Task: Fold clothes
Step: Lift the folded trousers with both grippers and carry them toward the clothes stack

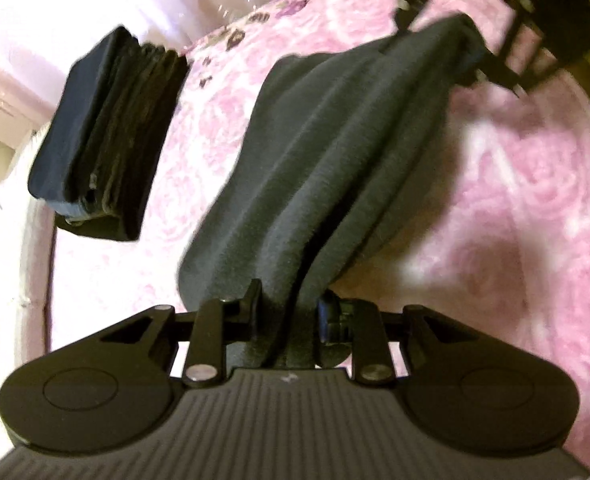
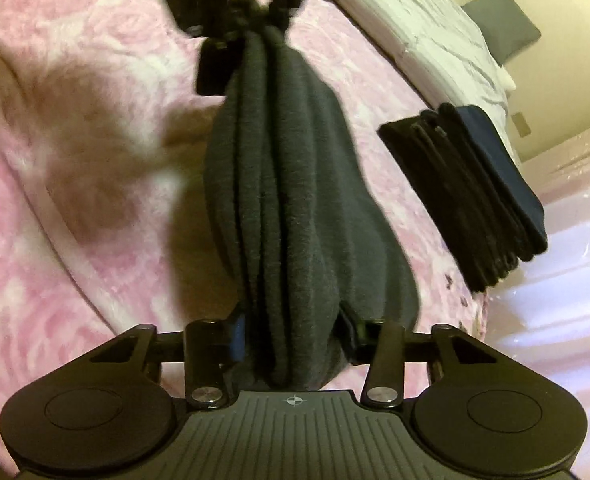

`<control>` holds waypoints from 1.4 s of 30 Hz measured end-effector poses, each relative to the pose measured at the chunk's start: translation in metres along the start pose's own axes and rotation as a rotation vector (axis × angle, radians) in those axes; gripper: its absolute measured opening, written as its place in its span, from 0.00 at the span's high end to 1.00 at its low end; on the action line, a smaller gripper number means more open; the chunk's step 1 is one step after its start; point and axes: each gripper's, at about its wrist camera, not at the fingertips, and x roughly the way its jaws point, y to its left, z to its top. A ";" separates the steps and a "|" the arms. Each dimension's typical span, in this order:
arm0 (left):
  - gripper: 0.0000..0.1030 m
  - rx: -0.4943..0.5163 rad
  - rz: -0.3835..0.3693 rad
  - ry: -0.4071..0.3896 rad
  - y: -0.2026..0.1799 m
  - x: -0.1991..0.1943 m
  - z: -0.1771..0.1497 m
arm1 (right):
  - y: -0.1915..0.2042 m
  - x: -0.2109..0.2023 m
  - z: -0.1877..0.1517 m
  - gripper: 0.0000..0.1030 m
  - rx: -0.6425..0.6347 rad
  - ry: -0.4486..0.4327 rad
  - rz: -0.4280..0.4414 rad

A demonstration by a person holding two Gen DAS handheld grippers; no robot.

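Here you hold the dark grey garment (image 1: pixel 295 168) stretched between both tools, lifted above the pink rose-patterned bedspread (image 1: pixel 515 200). Your left gripper (image 1: pixel 289 312) is clenched on one bunched end, your right gripper (image 2: pixel 291 334) on the other, and the cloth hangs in long folds between them. A stack of folded dark clothes (image 2: pixel 467 196) lies near the bedspread's edge, apart from the garment.

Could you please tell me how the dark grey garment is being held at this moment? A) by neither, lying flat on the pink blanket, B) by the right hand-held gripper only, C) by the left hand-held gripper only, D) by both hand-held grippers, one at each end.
D: the left hand-held gripper and the right hand-held gripper each pinch one end of the dark grey garment, which hangs between them above the pink blanket.
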 end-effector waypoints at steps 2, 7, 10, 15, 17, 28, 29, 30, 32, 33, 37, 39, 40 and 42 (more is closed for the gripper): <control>0.78 -0.003 0.002 -0.006 -0.001 -0.016 0.003 | -0.015 -0.018 0.006 0.62 0.003 0.001 0.014; 0.78 -0.050 -0.005 -0.008 0.002 -0.060 0.004 | -0.036 -0.064 0.025 0.64 -0.010 0.010 0.070; 0.78 -0.054 -0.003 -0.008 0.001 -0.086 0.004 | -0.043 -0.090 0.037 0.64 -0.016 0.015 0.099; 0.78 -0.074 0.018 -0.016 0.003 -0.119 0.000 | -0.051 -0.126 0.055 0.64 -0.024 0.011 0.116; 0.78 -0.083 0.030 -0.020 0.005 -0.129 -0.001 | -0.049 -0.136 0.060 0.64 -0.026 0.006 0.105; 0.78 -0.086 0.062 -0.055 0.006 -0.150 0.004 | -0.054 -0.161 0.072 0.64 -0.041 0.007 0.048; 0.78 -0.084 0.064 -0.055 0.006 -0.150 0.007 | -0.056 -0.163 0.071 0.64 -0.041 0.007 0.044; 0.78 -0.082 0.066 -0.056 0.005 -0.150 0.009 | -0.057 -0.163 0.068 0.64 -0.042 0.005 0.043; 0.78 -0.079 0.071 -0.055 0.005 -0.151 0.015 | -0.061 -0.163 0.064 0.64 -0.045 0.000 0.041; 0.78 -0.079 0.074 -0.053 0.005 -0.150 0.017 | -0.063 -0.163 0.061 0.64 -0.046 -0.002 0.040; 0.78 -0.085 0.084 -0.032 0.008 -0.147 0.032 | -0.074 -0.161 0.051 0.64 -0.060 -0.023 0.046; 0.78 -0.092 0.090 -0.019 0.011 -0.143 0.043 | -0.088 -0.158 0.043 0.64 -0.077 -0.044 0.048; 0.78 -0.098 0.097 -0.011 0.014 -0.140 0.052 | -0.095 -0.156 0.039 0.64 -0.086 -0.054 0.049; 0.78 -0.109 0.109 0.006 0.020 -0.133 0.068 | -0.110 -0.152 0.030 0.64 -0.108 -0.078 0.046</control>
